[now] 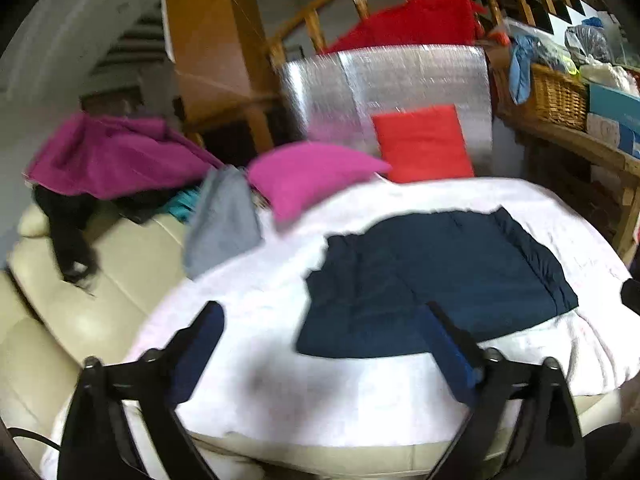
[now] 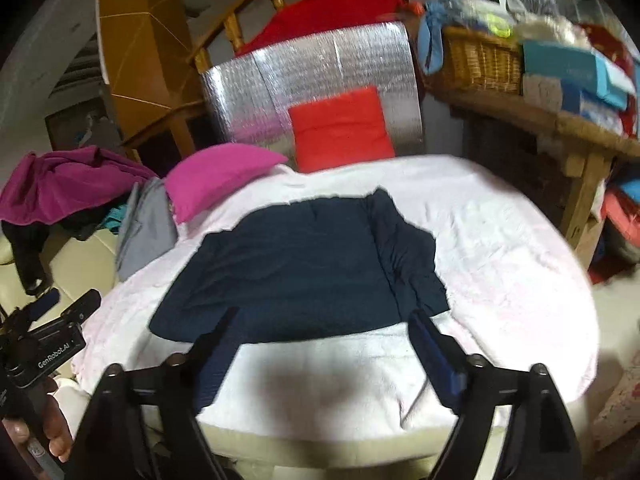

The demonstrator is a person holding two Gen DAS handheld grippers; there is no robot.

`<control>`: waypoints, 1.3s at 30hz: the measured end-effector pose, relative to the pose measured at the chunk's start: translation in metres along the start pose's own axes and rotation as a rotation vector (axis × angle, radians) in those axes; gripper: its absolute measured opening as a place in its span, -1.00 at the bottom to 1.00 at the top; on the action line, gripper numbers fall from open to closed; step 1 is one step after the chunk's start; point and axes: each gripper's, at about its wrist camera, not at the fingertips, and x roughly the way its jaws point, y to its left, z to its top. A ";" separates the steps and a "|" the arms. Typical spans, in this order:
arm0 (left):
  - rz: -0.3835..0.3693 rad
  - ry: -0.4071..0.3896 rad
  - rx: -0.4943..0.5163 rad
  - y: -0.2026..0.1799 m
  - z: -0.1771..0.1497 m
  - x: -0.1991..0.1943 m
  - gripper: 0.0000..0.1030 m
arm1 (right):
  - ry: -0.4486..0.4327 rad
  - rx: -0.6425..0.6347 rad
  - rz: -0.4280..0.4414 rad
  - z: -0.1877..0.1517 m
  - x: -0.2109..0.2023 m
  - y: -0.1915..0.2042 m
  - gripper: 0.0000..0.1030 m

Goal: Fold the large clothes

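Observation:
A dark navy garment (image 1: 432, 280) lies folded flat on a white towel (image 1: 320, 392) that covers the sofa seat; it also shows in the right wrist view (image 2: 304, 272), with its right edge doubled over. My left gripper (image 1: 324, 312) is open and empty, held above the towel just in front of the garment's near-left edge. My right gripper (image 2: 324, 316) is open and empty, held above the garment's near edge. The left gripper also shows at the left edge of the right wrist view (image 2: 68, 304), held in a hand.
A magenta cushion (image 2: 216, 176), a red cushion (image 2: 340, 128) and a silver foil board (image 2: 312, 72) stand behind the towel. Grey, magenta and black clothes (image 1: 112, 156) lie on the cream sofa to the left. A wooden shelf with a wicker basket (image 2: 480, 60) is at right.

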 end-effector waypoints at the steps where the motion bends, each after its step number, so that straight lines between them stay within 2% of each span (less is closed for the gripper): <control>1: 0.011 -0.029 0.000 0.004 0.001 -0.014 0.93 | -0.011 -0.010 0.005 0.001 -0.011 0.005 0.87; 4: -0.011 -0.071 -0.020 0.017 0.005 -0.045 0.95 | -0.050 -0.038 0.011 0.003 -0.041 0.019 0.98; 9: -0.026 -0.104 -0.048 0.034 0.009 -0.083 0.95 | -0.041 -0.090 -0.001 0.002 -0.077 0.041 1.00; 12: -0.025 -0.128 -0.060 0.043 0.010 -0.100 0.96 | -0.069 -0.100 -0.006 -0.002 -0.097 0.050 1.00; 19: -0.037 -0.161 -0.113 0.058 0.012 -0.131 0.97 | -0.139 -0.046 -0.027 -0.001 -0.136 0.052 1.00; 25: -0.035 -0.187 -0.142 0.065 0.013 -0.142 0.98 | -0.136 -0.053 -0.040 -0.003 -0.137 0.054 1.00; 31: -0.025 -0.184 -0.155 0.069 0.013 -0.137 0.98 | -0.116 -0.054 -0.055 -0.008 -0.124 0.063 1.00; 39: -0.035 -0.178 -0.169 0.072 0.014 -0.129 0.98 | -0.114 0.012 -0.032 -0.009 -0.113 0.052 1.00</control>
